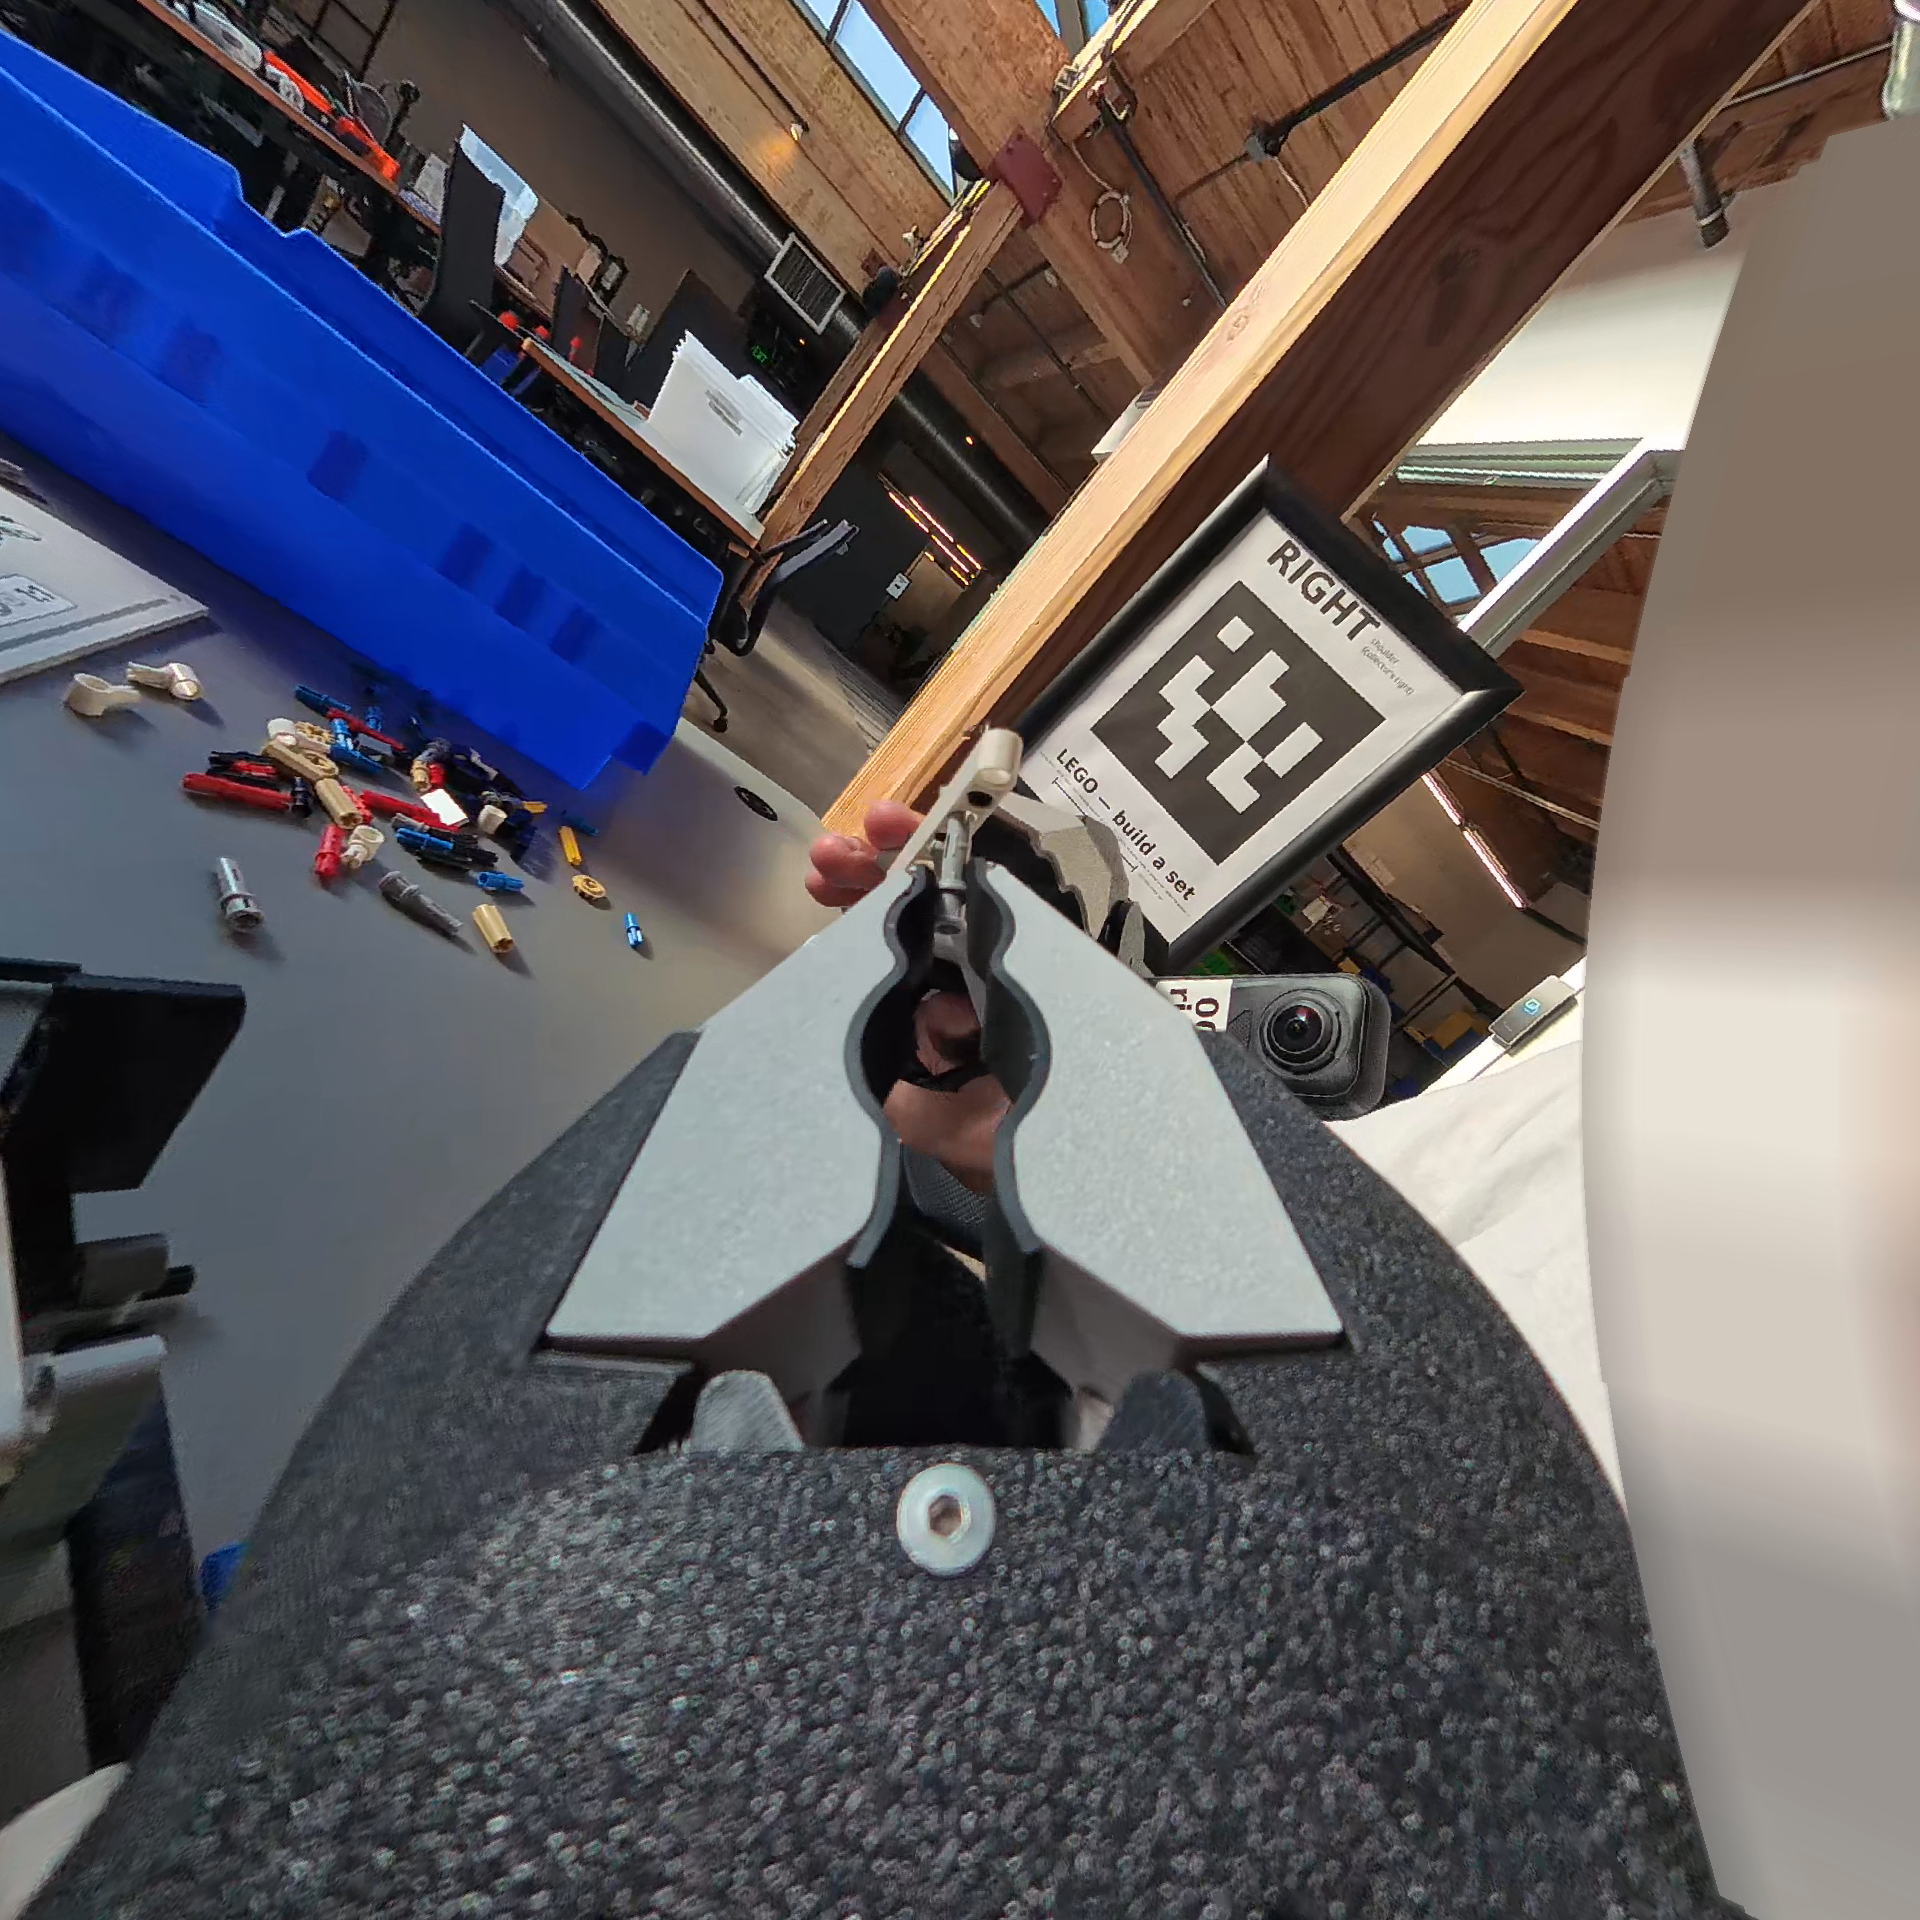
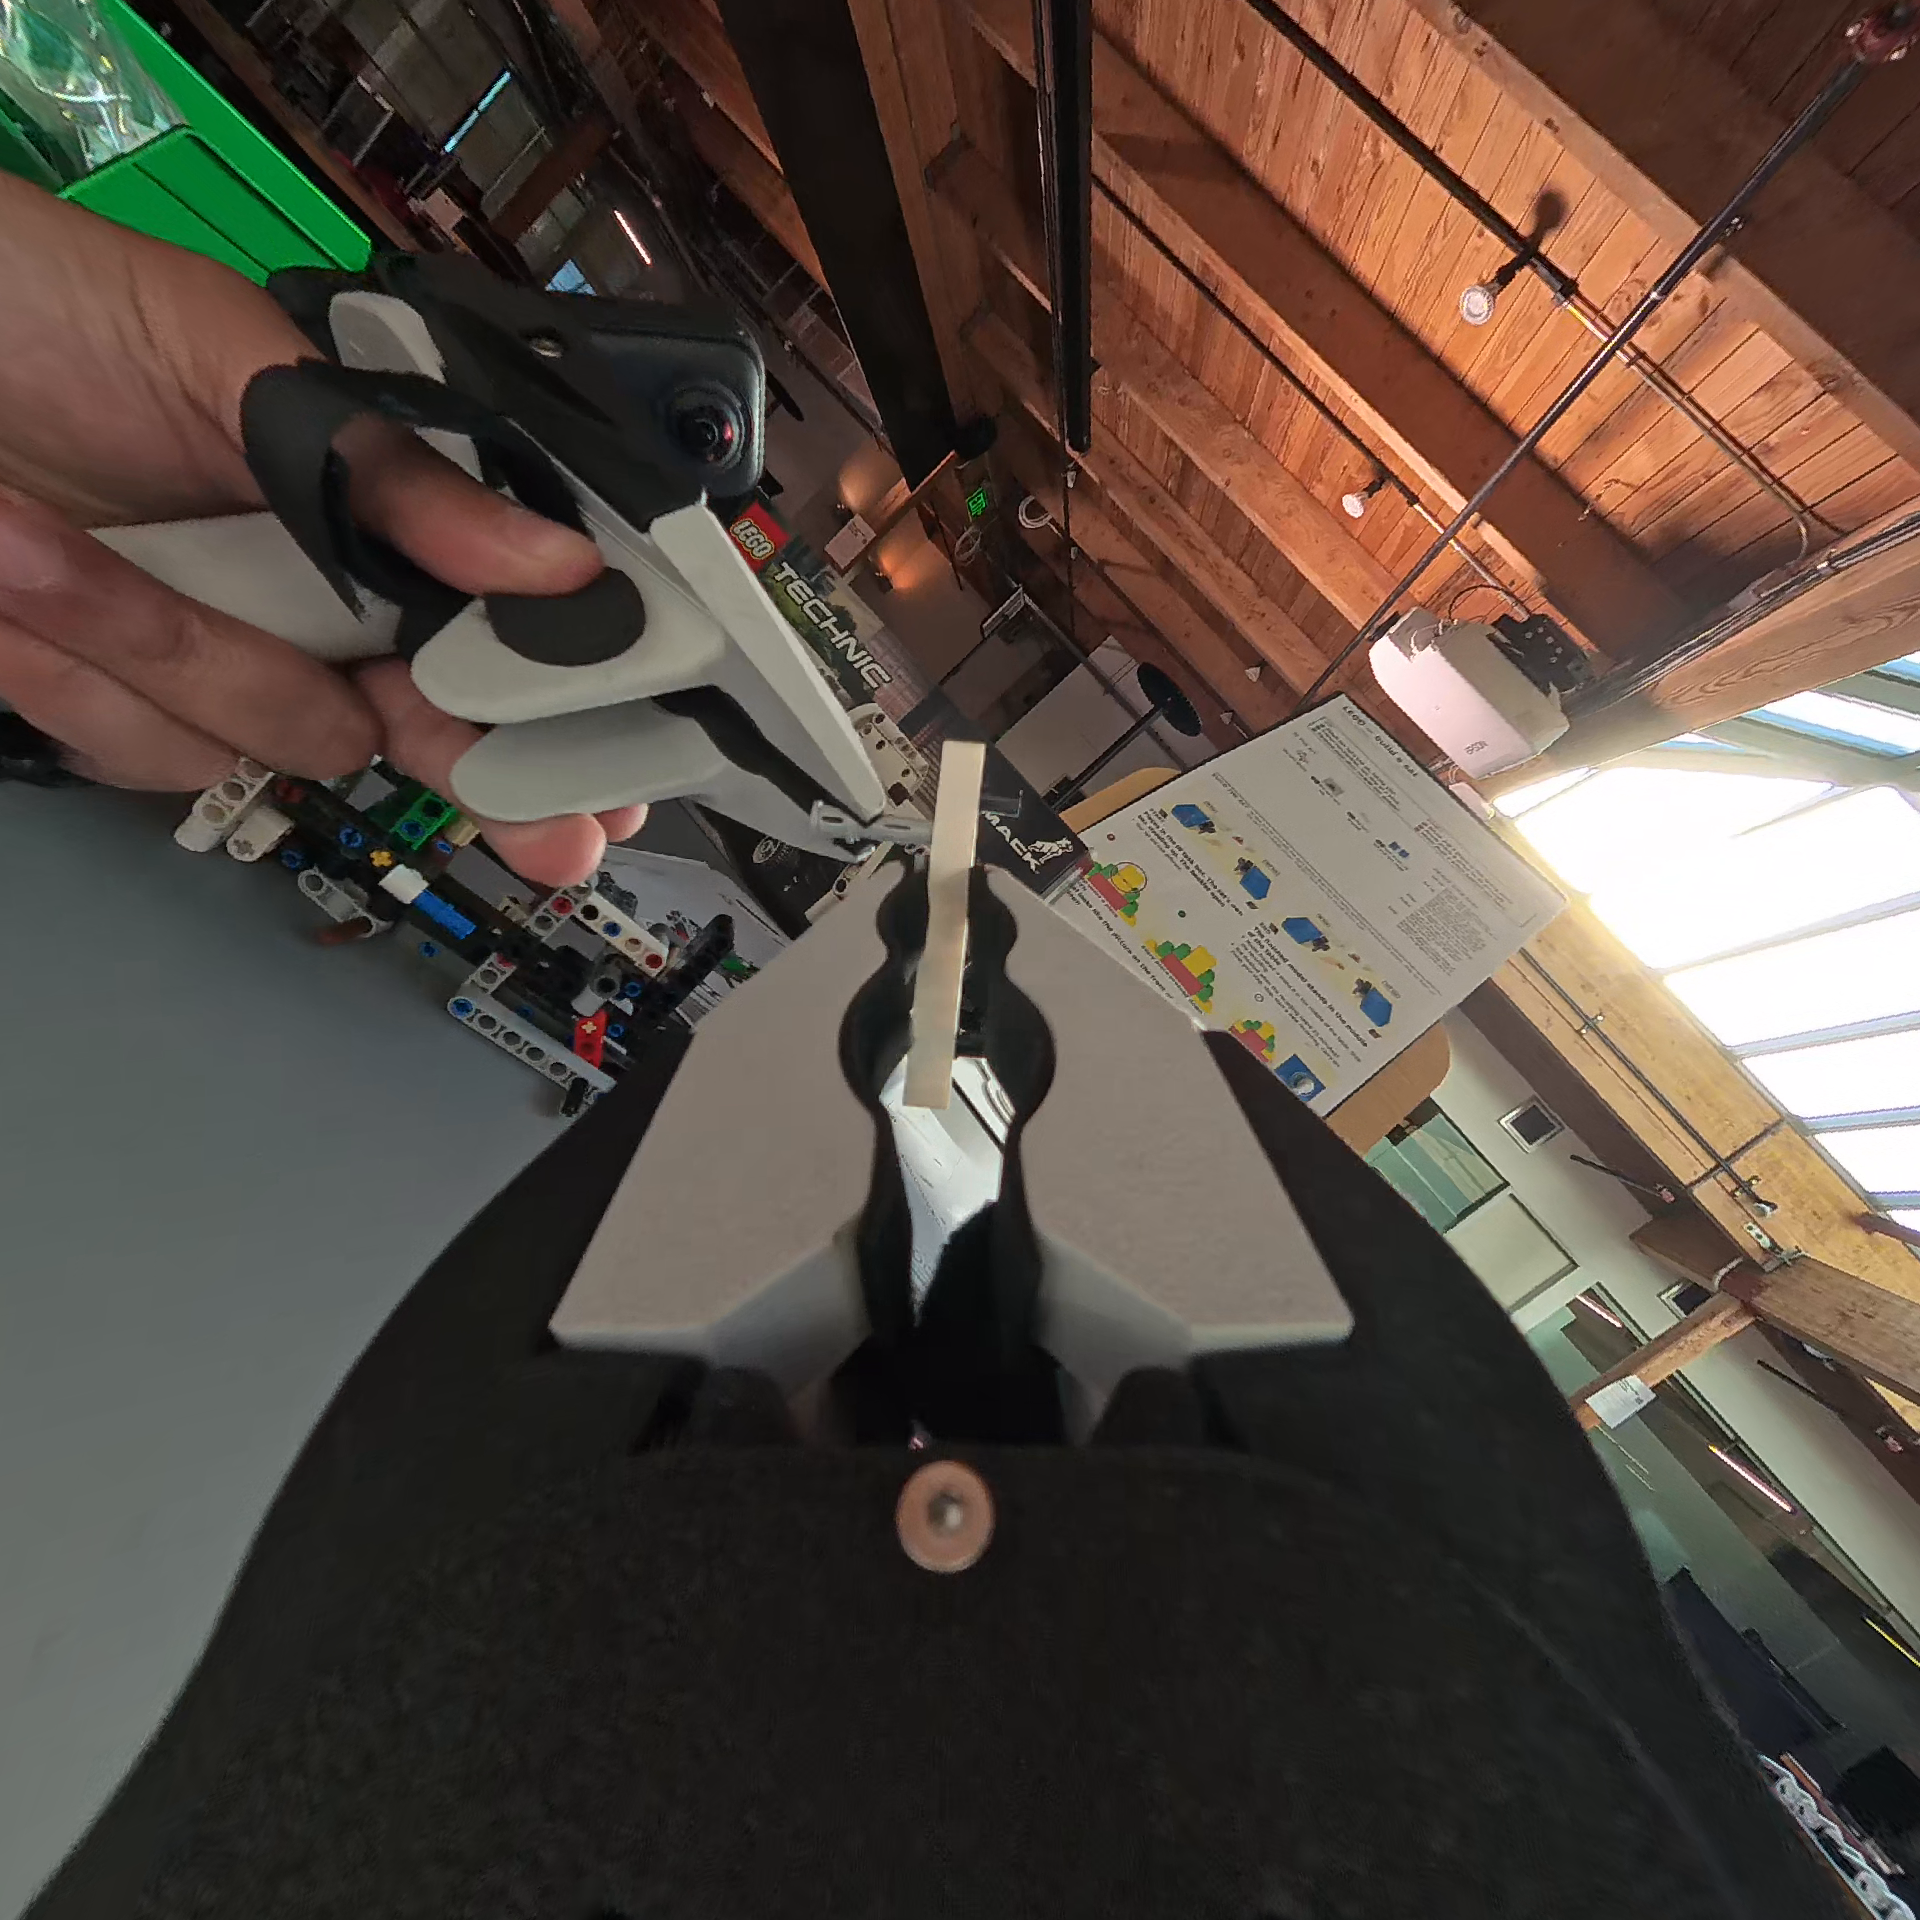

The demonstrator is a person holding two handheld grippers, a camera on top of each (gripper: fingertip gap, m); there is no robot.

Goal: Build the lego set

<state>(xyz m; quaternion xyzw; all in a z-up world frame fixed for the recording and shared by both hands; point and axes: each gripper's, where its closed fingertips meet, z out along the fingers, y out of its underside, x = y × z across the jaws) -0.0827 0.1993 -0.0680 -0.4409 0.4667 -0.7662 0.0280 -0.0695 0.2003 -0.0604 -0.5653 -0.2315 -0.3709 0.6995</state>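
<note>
Left gripper (image 1: 951, 883): jaws nearly closed on a small grey pin piece (image 1: 954, 854), which projects past the fingertips into the end of a pale flat beam (image 1: 987, 774). Right gripper (image 2: 940, 883): jaws pinched on that same beam (image 2: 951, 925), held edge-on and upright between the fingers, its upper end clear of the tips. In the right wrist view the left gripper (image 2: 868, 821) enters from the left — its tips, carrying the pin (image 2: 883, 828), meet the beam's side, with a hand (image 2: 208, 582) wrapped around its handle. Both grippers are raised above the grey table (image 1: 416, 1039). Loose pieces (image 1: 384, 800) lie scattered on it beside a blue bin (image 1: 312, 416) toward the far edge — a partly built model (image 2: 540, 956) stands farther along the table.
</note>
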